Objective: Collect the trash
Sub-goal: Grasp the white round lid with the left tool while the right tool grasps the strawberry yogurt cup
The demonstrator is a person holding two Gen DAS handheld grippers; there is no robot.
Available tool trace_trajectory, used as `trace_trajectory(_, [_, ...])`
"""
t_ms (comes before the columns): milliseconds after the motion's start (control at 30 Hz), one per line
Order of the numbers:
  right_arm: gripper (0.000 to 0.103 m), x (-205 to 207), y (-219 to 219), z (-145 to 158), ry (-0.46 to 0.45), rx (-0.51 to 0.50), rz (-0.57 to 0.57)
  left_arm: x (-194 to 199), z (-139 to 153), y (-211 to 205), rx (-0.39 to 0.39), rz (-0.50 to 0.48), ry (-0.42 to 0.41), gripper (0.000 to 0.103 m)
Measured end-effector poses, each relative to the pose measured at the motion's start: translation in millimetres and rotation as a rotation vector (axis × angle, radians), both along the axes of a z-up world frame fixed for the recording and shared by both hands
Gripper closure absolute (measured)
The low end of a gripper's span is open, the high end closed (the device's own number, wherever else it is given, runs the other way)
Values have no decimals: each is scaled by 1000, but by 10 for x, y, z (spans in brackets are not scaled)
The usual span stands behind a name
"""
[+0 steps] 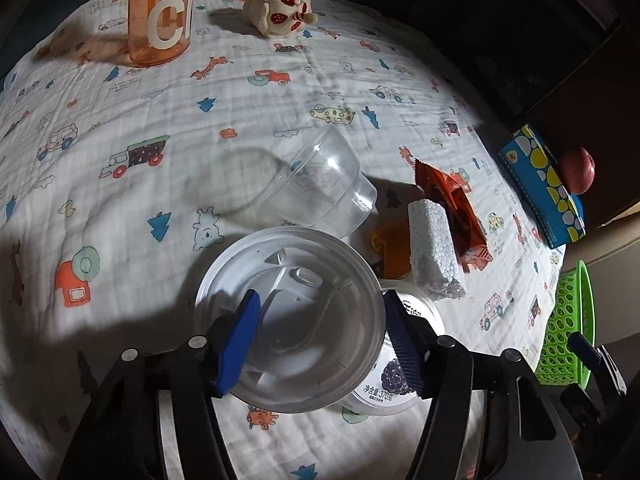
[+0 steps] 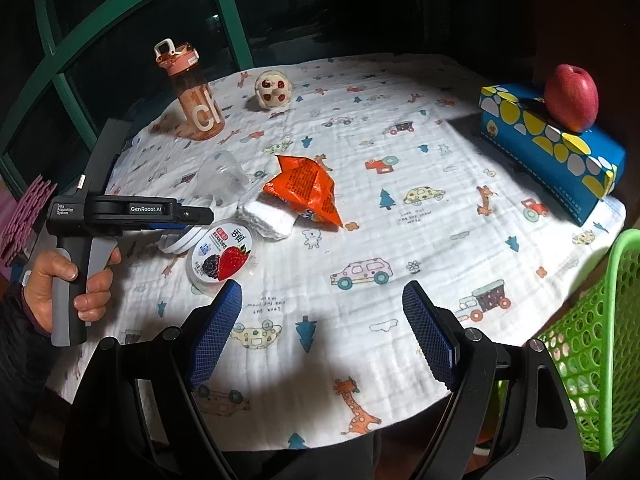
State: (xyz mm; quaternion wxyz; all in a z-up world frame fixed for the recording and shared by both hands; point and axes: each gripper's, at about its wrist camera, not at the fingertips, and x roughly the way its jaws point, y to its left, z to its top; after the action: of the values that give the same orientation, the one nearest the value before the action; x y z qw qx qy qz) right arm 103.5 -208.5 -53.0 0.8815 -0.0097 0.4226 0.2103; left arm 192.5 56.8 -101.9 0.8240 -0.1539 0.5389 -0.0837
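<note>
The left tool (image 1: 318, 340) has its pads closed on the rim of a clear lid (image 1: 290, 320), near the worktop's (image 2: 360, 208) left edge and beside the yogurt cup (image 2: 221, 256). The right tool (image 2: 322, 334) gapes empty over the near edge; the green basket (image 2: 592, 360) lies off the right edge, so the lid must cross the whole worktop.

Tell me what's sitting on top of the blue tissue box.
A red apple rests on the blue tissue box, toward its far end. The box top under it is hidden.

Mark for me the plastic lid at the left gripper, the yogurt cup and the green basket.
plastic lid (image 1: 304, 320): left wrist view, on its recessed centre.
yogurt cup (image 2: 221, 255): right wrist view, on the fruit picture of its foil top.
green basket (image 2: 592, 344): right wrist view, on its perforated side wall.
</note>
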Motion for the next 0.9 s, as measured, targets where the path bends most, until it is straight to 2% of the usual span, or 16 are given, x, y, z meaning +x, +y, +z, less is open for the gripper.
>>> trace_trajectory(133, [21, 13, 113, -73, 13, -6, 27, -44, 83, 6, -6, -10, -25, 52])
trace_trajectory(267, [21, 3, 205, -103, 19, 1, 47, -58, 113, 18, -1, -18, -31, 52])
trace_trajectory(367, [21, -3, 234, -101, 17, -2, 57, -75, 138, 50, -36, -12, -21, 50])
trace_trajectory(400, [21, -2, 236, -101, 15, -3, 58, -84, 148, 55, -46, -12, -21, 44])
trace_trajectory(433, [21, 2, 235, -99, 15, -2, 57, -100, 168, 58, -45, -9, -24, 32])
trace_trajectory(500, [21, 8, 225, -97, 15, 1, 56, -127, 196, 79, -31, 12, -30, 17])
trace_trajectory(567, [21, 2, 215, -93, 12, 4, 56, -149, 211, 96, -28, 15, -42, 15])
trace_trajectory(600, [21, -2, 212, -95, 12, 5, 56, -153, 199, 100, -19, 21, -37, 12])
trace_trajectory(900, [21, -11, 203, -122, 20, 12, 59, -127, -20, 78, 39, 45, 22, 8])
